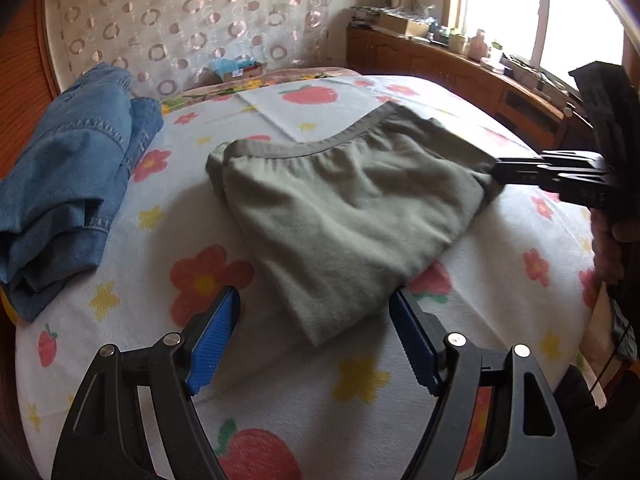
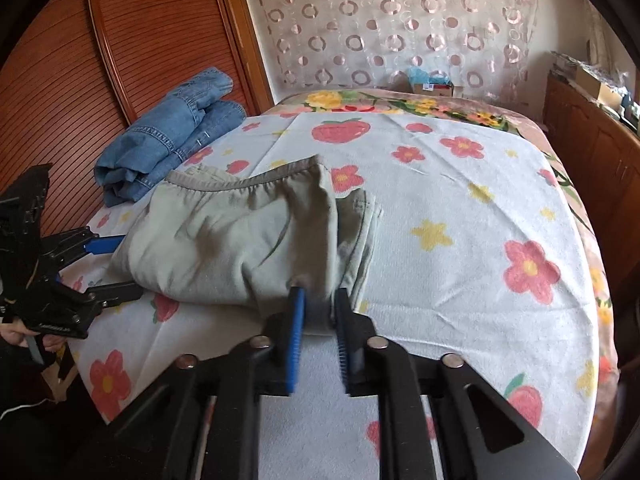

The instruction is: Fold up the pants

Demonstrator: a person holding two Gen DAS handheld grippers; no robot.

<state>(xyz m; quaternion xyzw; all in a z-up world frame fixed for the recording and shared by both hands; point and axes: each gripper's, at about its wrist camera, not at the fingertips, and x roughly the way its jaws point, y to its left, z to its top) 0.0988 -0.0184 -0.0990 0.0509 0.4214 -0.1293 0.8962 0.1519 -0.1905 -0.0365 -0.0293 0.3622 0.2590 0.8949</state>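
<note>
Left gripper (image 1: 316,316) is nearest in its own view, blue pads spread wide; the near corner of the grey-green pants (image 1: 340,208) lies between the jaws, no pad pressing on it. Pants lie folded on a white flowered cover (image 1: 120,360) over the bed, elastic waistband along the far edge. Right gripper (image 2: 318,300) has its pads drawn close together, pinching a bunched fold at the near edge of the pants (image 2: 224,240); cloth there is blurred. In the left wrist view that gripper (image 1: 496,172) comes in from the right, fingertips against the right edge of the pants, a hand (image 1: 608,236) gripping its handle at the frame edge. In the right wrist view the left gripper (image 2: 120,264) sits at the left side of the pants, jaws apart. Further left, a heap of folded blue jeans (image 1: 72,184) lies well apart from the pants. Far: a curtain with ring pattern (image 1: 180,24), a wooden sideboard (image 1: 460,72) right under a bright window (image 1: 540,12).
</note>
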